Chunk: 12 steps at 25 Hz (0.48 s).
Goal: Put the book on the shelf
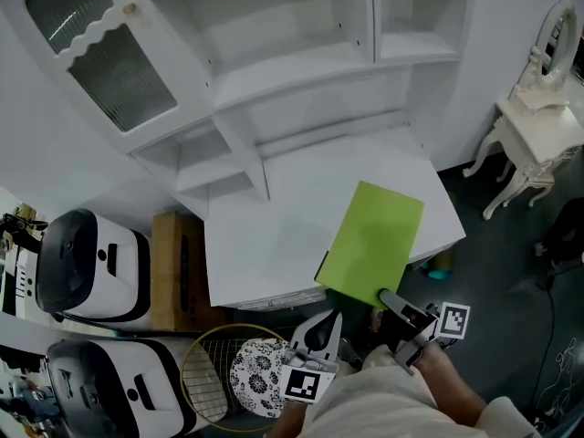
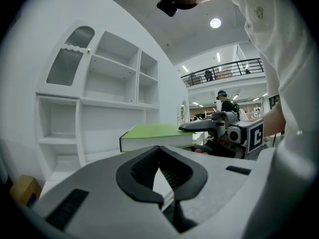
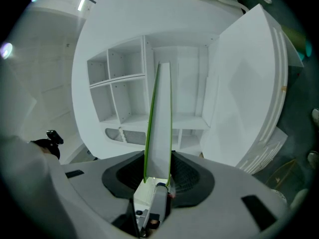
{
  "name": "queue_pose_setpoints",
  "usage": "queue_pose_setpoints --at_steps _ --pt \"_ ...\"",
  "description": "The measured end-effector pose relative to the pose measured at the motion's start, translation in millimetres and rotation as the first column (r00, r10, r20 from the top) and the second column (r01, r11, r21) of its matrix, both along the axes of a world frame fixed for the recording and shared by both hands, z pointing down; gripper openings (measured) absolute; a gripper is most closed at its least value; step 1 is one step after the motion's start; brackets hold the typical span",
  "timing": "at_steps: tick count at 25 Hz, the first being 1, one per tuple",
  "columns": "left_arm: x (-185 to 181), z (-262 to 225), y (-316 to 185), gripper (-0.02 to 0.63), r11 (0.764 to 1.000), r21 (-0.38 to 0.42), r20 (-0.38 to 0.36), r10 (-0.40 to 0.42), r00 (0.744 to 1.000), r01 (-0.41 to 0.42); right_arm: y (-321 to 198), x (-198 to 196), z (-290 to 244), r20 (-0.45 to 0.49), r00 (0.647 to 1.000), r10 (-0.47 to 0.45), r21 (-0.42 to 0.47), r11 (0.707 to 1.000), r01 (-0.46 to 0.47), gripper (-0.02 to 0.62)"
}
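A slim book (image 1: 372,243), lime-green cover and white pages, is held flat in front of the white shelf (image 1: 301,73). The right gripper (image 1: 392,303) clamps its near edge. The left gripper (image 1: 321,328) is closed, empty.

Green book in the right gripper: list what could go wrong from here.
1. The right gripper grips the green book only at one edge, so the long overhang may sag or slip out.
2. The shelf is split into bays, and the book could catch on a divider going in.
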<state>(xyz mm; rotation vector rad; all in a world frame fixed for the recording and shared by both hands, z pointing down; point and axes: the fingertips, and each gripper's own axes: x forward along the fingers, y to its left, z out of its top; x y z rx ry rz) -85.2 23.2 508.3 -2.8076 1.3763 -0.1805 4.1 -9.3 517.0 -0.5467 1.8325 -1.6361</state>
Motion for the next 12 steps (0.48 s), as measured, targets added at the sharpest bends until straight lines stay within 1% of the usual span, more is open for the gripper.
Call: queue_pose_setpoints --at_steps 2,6,9,12 --pt "2.6 -0.9 -9.0 0.003 1.0 -0.003 -0.004 -0.007 1.0 0.007 -10.4 1.9 -1.3 0.0 1.0 -0.006 0.003 1.0 0.006 0.155" --pt "12.1 -4.3 -27.3 0.003 1.0 -0.011 -0.044 -0.026 0.999 0.025 -30.5 8.2 -5.2 0.001 1.0 -0.018 0.011 1.0 0.018 0.155" --pt "20.7 -5.9 -42.3 0.003 1.0 -0.008 -0.037 -0.028 0.999 0.027 -46.1 13.0 -6.6 -0.018 0.999 -0.034 0.019 0.999 0.034 0.155" --pt "30.1 -8.9 -59.3 0.003 0.999 -0.013 -0.052 -0.045 0.998 0.045 -63.6 21.4 -8.0 -0.017 0.999 -0.046 0.022 0.999 0.046 0.155"
